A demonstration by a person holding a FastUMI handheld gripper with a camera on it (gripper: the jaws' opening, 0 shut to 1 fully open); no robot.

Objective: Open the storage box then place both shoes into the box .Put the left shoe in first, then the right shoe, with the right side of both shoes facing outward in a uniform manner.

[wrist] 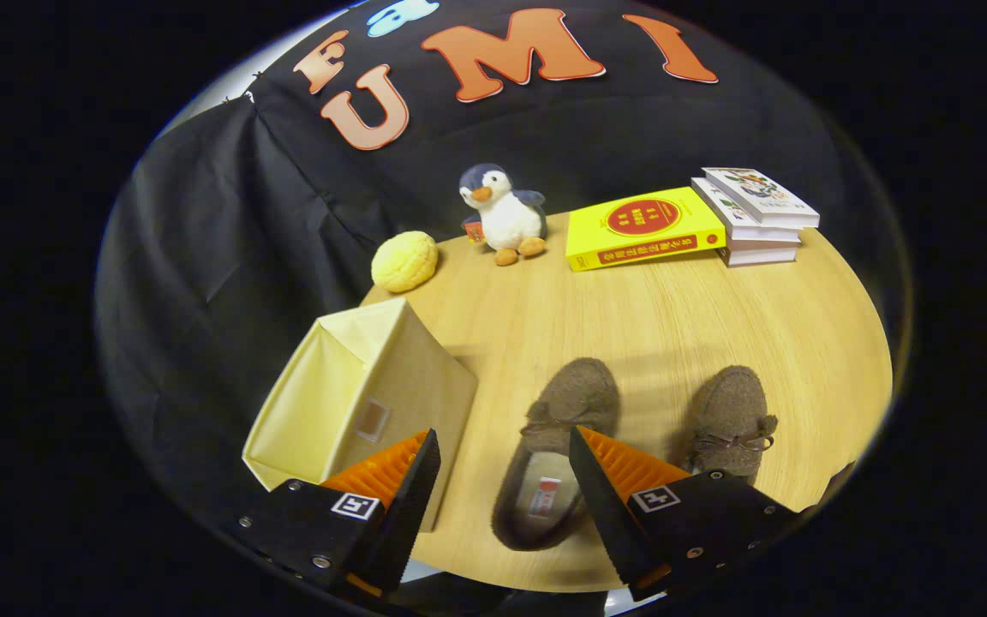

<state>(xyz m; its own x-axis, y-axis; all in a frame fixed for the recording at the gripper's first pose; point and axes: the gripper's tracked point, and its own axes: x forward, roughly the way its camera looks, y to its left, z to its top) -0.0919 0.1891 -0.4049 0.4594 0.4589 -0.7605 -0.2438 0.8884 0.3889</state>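
Black cloth hangs behind a round, pale wood table [656, 326], and your gripper [504, 467] hovers over its near edge with the fingers spread wide and nothing between them. The storage box [365, 394] sits at the table's left edge, just ahead of your left finger; from this angle it looks like a cream fabric box with its lid down, though you cannot see how the lid fastens. Judging by the task, opening it is the step in hand.

Swing left and come in low at the front edge of the lid, so one finger slides under the lip. The fabric will likely give, so pinch gently and lift in an arc away from you. Watch that the box does not slide off the table, since it stands close to the rim.

The left shoe [558, 450] lies in the gap between your fingers, toe pointing away, and the right shoe [729, 420] rests beside it, just beyond your right finger. Both are fuzzy brown slippers with small bows.

Farther back stand a yellow bun-shaped toy [404, 260], a plush penguin [502, 214], a yellow book [641, 228] and a stack of books [755, 218], all well clear of your work.
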